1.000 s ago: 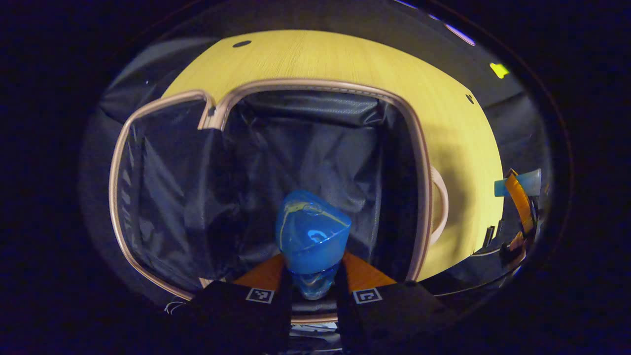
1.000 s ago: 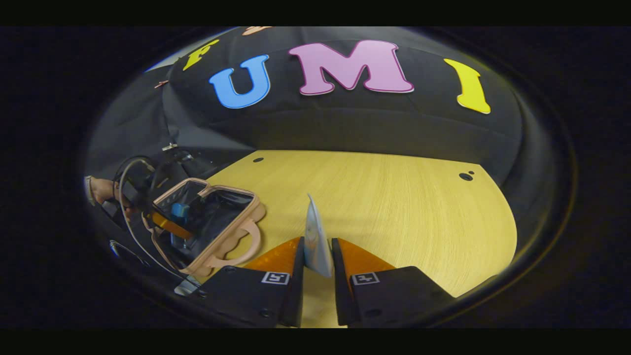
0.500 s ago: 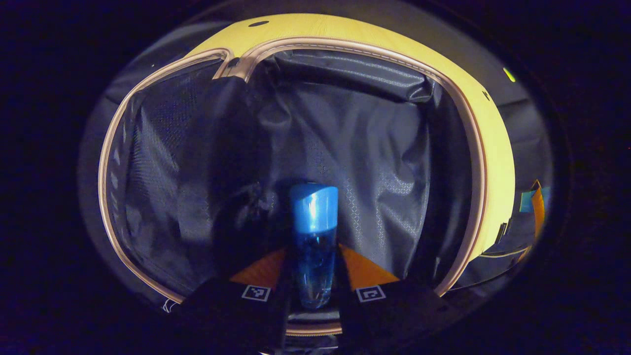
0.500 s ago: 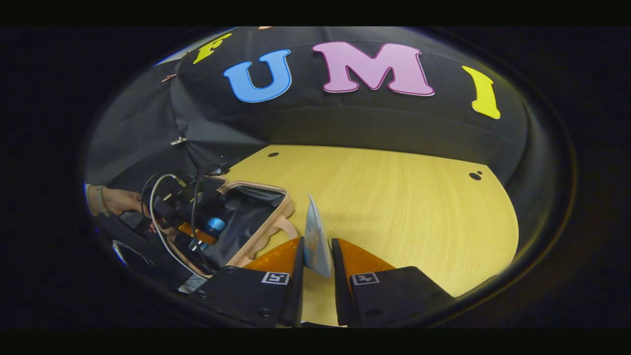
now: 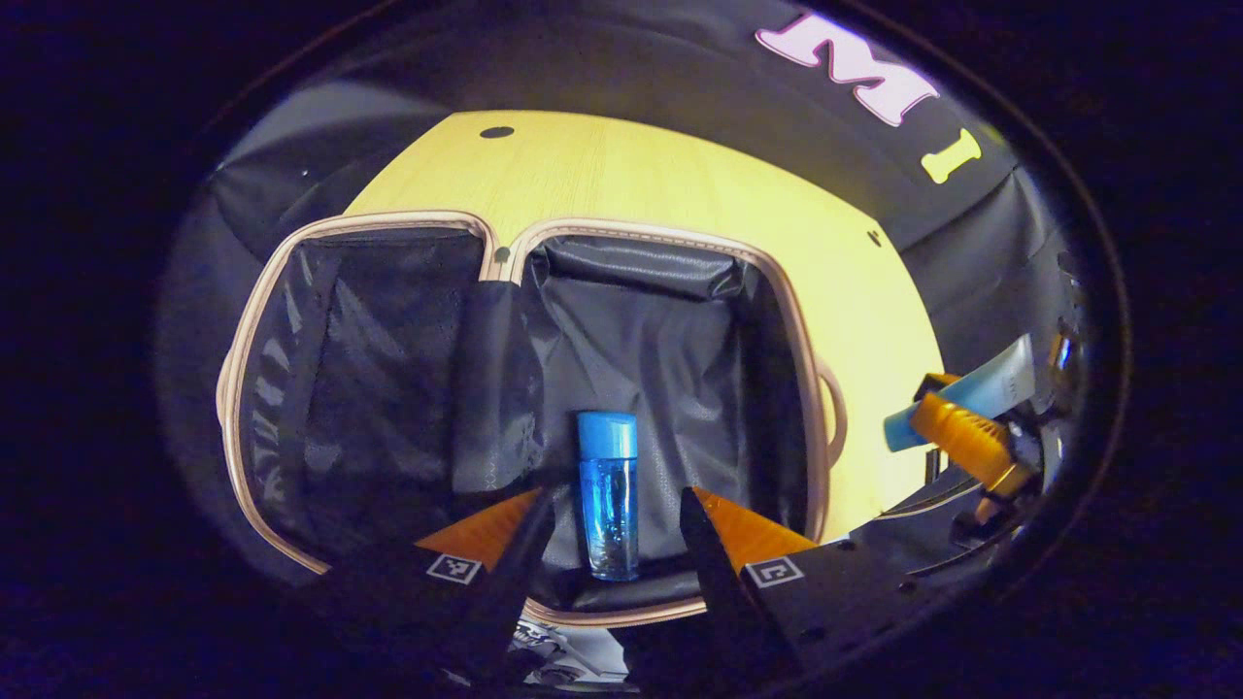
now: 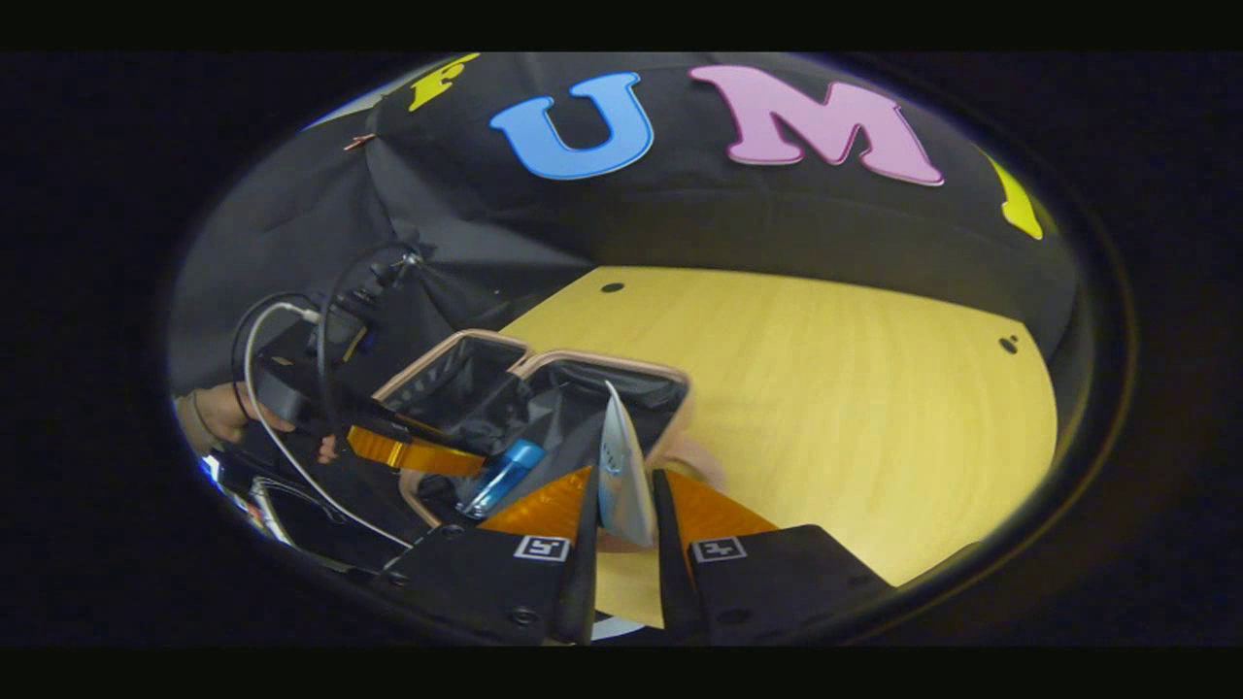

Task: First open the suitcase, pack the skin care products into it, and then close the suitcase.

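Observation:
The suitcase (image 5: 811,388) lies open on the wooden table, pink-rimmed with black lining. A blue bottle (image 5: 608,505) with a blue cap lies flat on the lining of its right half. My left gripper (image 5: 614,510) is open just above the bottle, a finger on each side, neither touching it. In the right gripper view the same bottle (image 6: 500,478) lies inside the suitcase (image 6: 602,364), under the other gripper (image 6: 418,454). My right gripper (image 6: 621,505) is shut on a pale flat tube (image 6: 621,476), held upright near the suitcase's right rim. That tube (image 5: 971,393) appears at the right of the left gripper view.
The wooden table (image 6: 845,388) stretches to the right of and behind the suitcase, with small dark holes (image 6: 1008,344) in it. A hand (image 6: 218,416) and cables (image 6: 282,320) sit at the left. The suitcase handle (image 5: 833,419) sticks out on its right side.
The left gripper has let go of the blue bottle, opened, and drawn back; the bottle now lies in the suitcase. The right gripper has carried the tube leftward, closer to the suitcase.

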Demonstrator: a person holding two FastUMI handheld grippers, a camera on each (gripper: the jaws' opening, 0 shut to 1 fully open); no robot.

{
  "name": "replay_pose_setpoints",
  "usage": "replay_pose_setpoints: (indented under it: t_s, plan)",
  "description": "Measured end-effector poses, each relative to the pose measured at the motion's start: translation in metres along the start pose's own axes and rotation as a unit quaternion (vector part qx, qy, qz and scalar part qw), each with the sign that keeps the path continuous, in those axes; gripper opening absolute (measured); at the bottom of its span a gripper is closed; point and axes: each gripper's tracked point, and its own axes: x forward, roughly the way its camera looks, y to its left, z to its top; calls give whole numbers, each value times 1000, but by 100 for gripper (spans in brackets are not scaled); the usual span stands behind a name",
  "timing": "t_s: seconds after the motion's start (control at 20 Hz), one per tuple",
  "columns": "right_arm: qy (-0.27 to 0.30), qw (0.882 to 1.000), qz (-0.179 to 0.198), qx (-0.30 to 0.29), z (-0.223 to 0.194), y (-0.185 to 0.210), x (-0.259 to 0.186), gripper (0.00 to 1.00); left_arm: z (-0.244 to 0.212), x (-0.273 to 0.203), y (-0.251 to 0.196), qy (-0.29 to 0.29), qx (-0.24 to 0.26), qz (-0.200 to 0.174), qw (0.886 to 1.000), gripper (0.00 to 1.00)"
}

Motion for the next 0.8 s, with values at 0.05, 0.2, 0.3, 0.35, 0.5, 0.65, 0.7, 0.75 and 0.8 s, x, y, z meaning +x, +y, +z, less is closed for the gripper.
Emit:
replay_pose_setpoints:
  t_s: [0.05,0.2,0.3,0.35,0.5,0.65,0.7,0.75,0.8]
  plan:
    - [11,1000,13,16,-3,12,11,31,7,-11,1,-21,-10,-13,1000,83]
    - [78,994,30,72,-31,36,45,30,24,-46,23,-82,-22,-21,996,84]
    - [144,984,20,106,-59,40,63,31,28,-68,43,-113,-23,-16,993,84]
    - [182,976,15,118,-76,44,67,31,31,-80,54,-128,-25,-15,991,84]
    - [248,954,-11,169,-107,48,82,24,31,-101,87,-156,-43,-2,987,84]
    - [277,945,-52,164,-122,42,92,39,27,-114,125,-168,-74,24,983,84]
    - [290,940,-58,172,-123,43,92,24,26,-115,135,-167,-86,32,982,84]
    - [300,934,-69,183,-123,40,88,24,24,-117,144,-167,-97,40,980,84]
    - [303,929,-83,196,-122,36,87,24,26,-120,150,-170,-106,45,979,84]
